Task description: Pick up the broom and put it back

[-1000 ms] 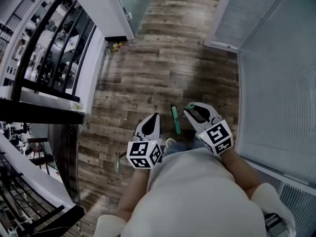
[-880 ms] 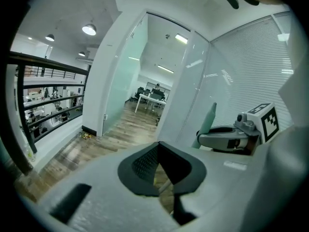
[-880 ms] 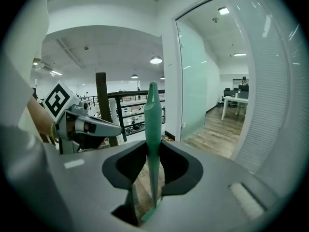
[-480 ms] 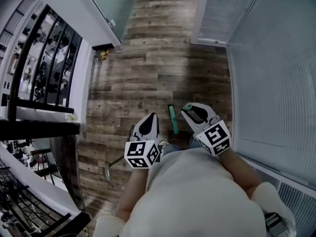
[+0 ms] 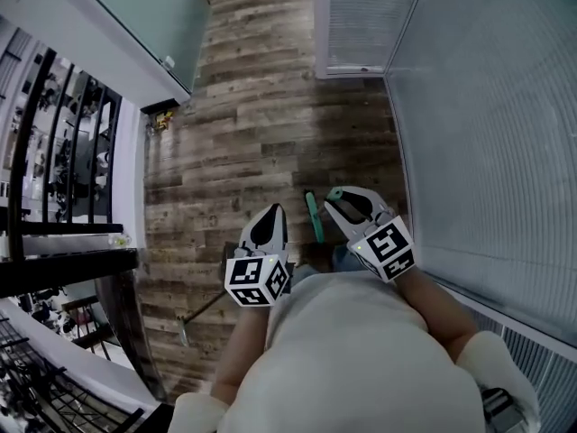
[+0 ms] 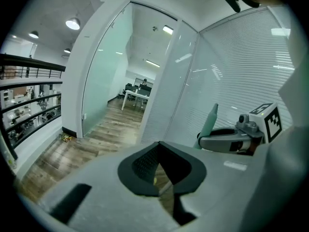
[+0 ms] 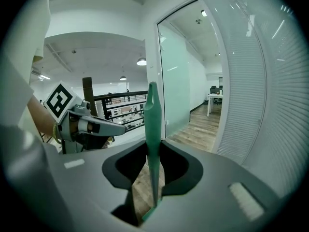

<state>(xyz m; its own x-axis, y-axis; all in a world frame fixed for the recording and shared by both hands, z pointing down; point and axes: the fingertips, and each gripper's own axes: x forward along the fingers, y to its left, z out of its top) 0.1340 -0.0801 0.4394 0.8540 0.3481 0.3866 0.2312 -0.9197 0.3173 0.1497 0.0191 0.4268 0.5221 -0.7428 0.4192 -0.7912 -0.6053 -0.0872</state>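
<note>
Right gripper (image 5: 348, 198) pinches the green broom handle (image 5: 313, 216), its jaws closed on either side of the shaft; in the right gripper view the shaft stands upright between the pads and tapers to a tip above them. This gripper sits just beside the slatted wall (image 5: 487, 133), with the handle on its side away from that wall; the lower part of the broom is hidden behind the person's body. Farther from the slatted wall, past the handle, is the left gripper (image 5: 270, 219); its jaws are pressed together with nothing between them, and only a sliver of wooden floor (image 5: 252, 97) shows through the gap below the pads. Both grippers point away from the person, whose pale top (image 5: 361, 359) fills the bottom of the head view. Opposite the slatted wall, across the floor, stand a dark railing (image 5: 54, 179) and a frosted glass panel (image 5: 144, 12). A small yellow thing (image 5: 160, 118) lies at the foot of that panel's frame, well apart from the slatted wall; what it is cannot be told.
</note>
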